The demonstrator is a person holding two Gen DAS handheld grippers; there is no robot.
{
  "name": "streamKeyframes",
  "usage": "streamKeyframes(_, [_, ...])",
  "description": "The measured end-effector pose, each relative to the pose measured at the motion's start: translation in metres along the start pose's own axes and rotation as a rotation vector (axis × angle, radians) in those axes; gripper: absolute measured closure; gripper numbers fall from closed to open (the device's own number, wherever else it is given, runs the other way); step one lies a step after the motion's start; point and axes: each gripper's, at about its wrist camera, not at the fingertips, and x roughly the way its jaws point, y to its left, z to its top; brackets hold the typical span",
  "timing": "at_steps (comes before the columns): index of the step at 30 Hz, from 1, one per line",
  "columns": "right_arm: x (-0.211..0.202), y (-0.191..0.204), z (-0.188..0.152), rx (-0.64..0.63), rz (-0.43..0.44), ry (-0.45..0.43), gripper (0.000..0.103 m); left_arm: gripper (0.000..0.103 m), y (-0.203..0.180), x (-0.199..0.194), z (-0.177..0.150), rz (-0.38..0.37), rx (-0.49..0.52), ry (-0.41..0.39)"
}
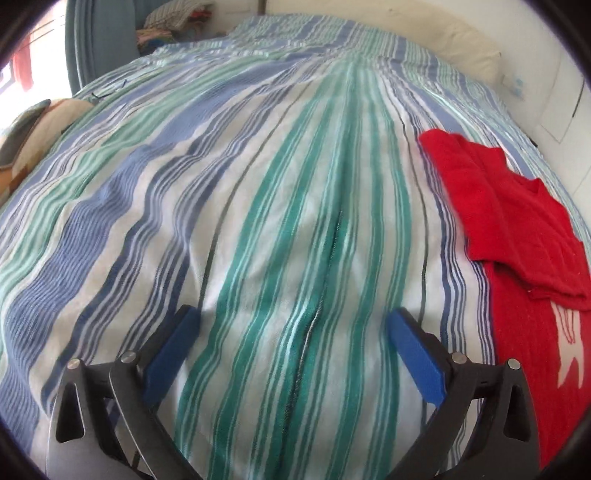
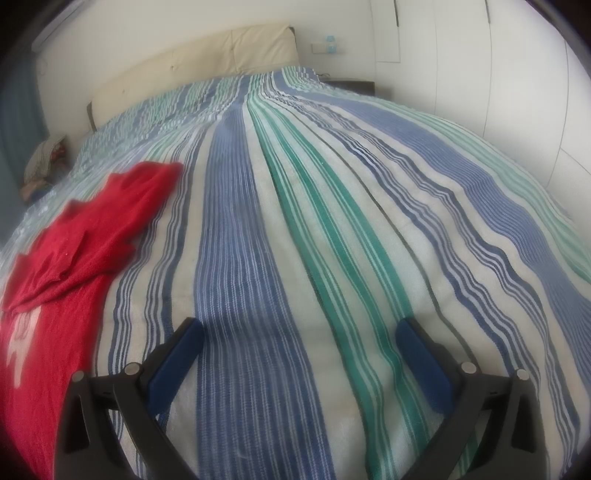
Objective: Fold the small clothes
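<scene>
A small red garment (image 1: 517, 236) with a white print lies on the striped bedspread (image 1: 277, 184). Its sleeves look folded in over the body. In the left wrist view it is at the right edge. In the right wrist view the garment (image 2: 70, 251) is at the left edge. My left gripper (image 1: 291, 317) is open and empty over bare bedspread, left of the garment. My right gripper (image 2: 299, 328) is open and empty over the bedspread (image 2: 332, 221), right of the garment. Neither gripper touches the garment.
A cream headboard (image 2: 207, 62) and white wall stand at the far end of the bed. White wardrobe doors (image 2: 498, 74) are at the right. A pile of clothes (image 1: 173, 22) and a blue curtain sit beyond the bed's far left. A cushion (image 1: 33, 125) lies at the left edge.
</scene>
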Motion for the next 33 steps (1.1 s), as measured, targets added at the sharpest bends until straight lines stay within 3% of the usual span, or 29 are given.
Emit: streamKeyframes(33, [-0.001, -0.0002, -0.0001, 0.003, 0.004, -0.007, 0.0, 0.0, -0.0076, 0.0012, -0.0027, 0.051, 0.027, -0.012])
